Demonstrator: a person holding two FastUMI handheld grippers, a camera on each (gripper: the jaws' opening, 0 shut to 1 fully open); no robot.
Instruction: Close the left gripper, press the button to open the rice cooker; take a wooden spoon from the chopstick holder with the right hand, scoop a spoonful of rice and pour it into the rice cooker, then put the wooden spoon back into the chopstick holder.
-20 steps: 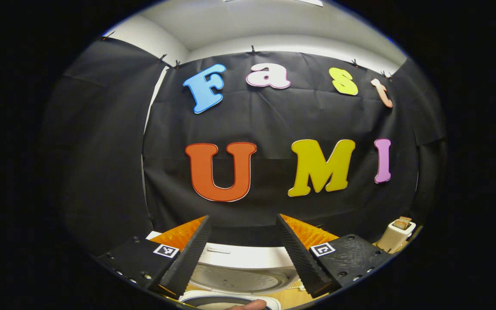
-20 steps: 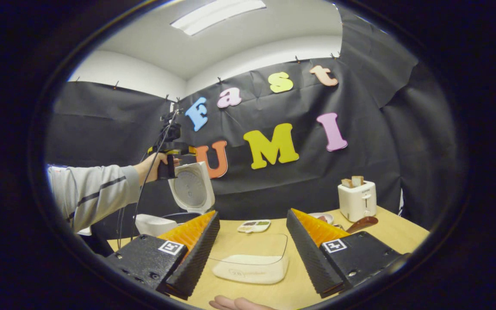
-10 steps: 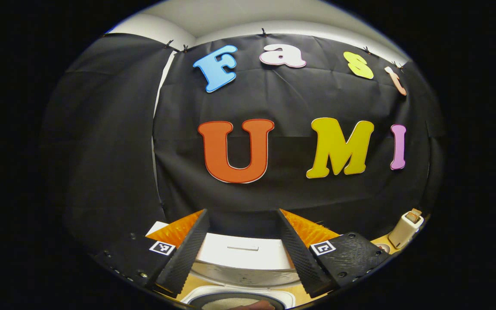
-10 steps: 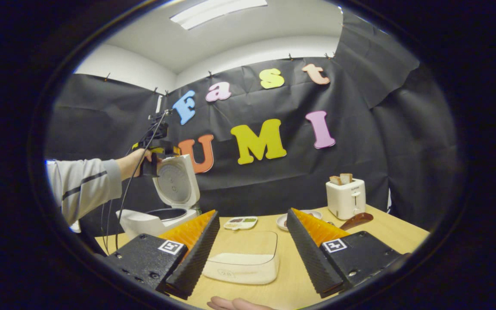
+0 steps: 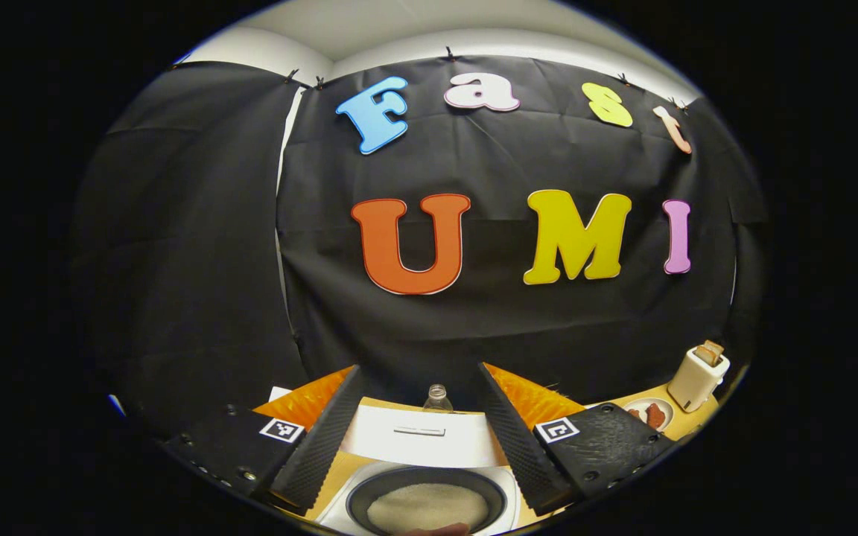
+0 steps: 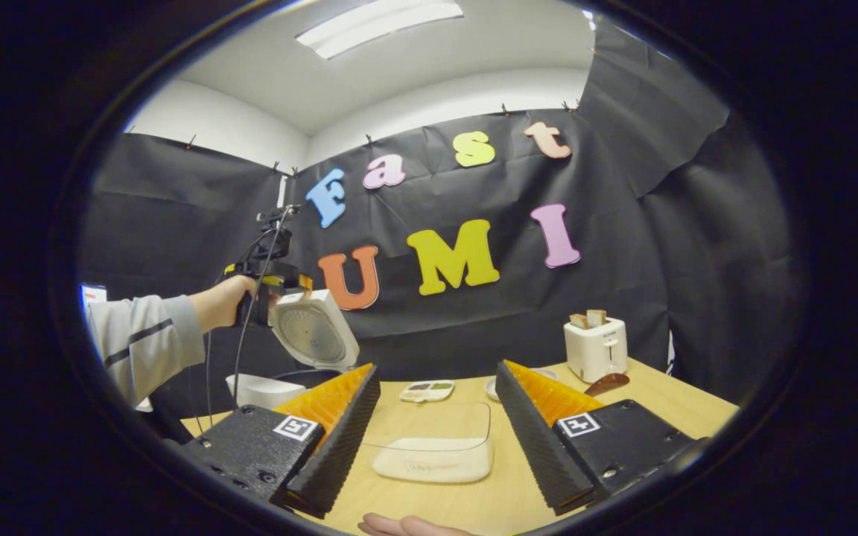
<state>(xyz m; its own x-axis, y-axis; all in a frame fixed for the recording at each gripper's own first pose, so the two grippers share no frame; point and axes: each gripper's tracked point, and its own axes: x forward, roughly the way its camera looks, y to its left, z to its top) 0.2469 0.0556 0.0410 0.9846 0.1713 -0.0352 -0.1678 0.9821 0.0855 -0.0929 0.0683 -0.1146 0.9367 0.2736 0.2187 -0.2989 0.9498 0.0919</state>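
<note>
White rice cooker (image 5: 423, 476) lid up (button step done, I judge); both tongs (image 5: 420, 439) (image 6: 435, 432) wide, empty; next: right fetches wooden spoon.

Walls: black cloth (image 6: 176, 201) hangs pinned along its top edge across the booth's back and sides; a white painted wall (image 6: 429, 100) rises above it.
Ceiling: white, with a long rectangular light panel (image 6: 378, 24) glowing.
Furniture: a light wooden table (image 6: 678, 391) runs up to the cloth.
Corner: a narrow pale gap (image 5: 284, 171) shows between two cloth panels.
</note>
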